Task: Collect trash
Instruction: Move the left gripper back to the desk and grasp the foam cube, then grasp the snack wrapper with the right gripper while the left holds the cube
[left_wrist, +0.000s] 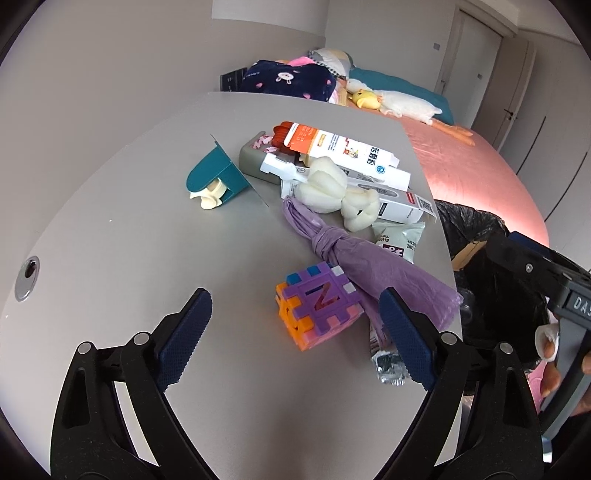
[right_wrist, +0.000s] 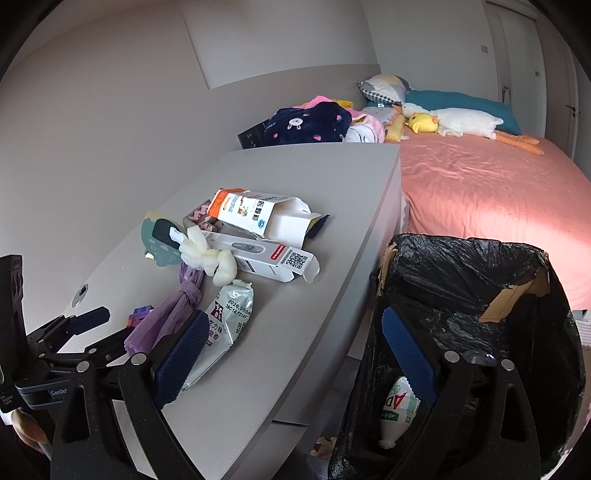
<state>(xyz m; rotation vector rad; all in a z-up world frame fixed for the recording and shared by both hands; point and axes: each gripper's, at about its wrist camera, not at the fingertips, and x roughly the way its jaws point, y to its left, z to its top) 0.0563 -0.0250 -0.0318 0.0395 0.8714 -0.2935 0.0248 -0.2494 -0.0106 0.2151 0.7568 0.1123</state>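
Both grippers stand open and empty, the left gripper (left_wrist: 295, 332) above the foam cube (left_wrist: 317, 304), the right gripper (right_wrist: 295, 354) between desk (right_wrist: 314, 332) and bin (right_wrist: 461, 280).

Foam cube (left_wrist: 318, 303) shows "N" — silver snack packet (right_wrist: 225, 325) reads "2026.01.14".

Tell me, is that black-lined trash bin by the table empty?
Not empty. The bin already holds a white plastic bottle lying at the bottom; what else is in there cannot be told.
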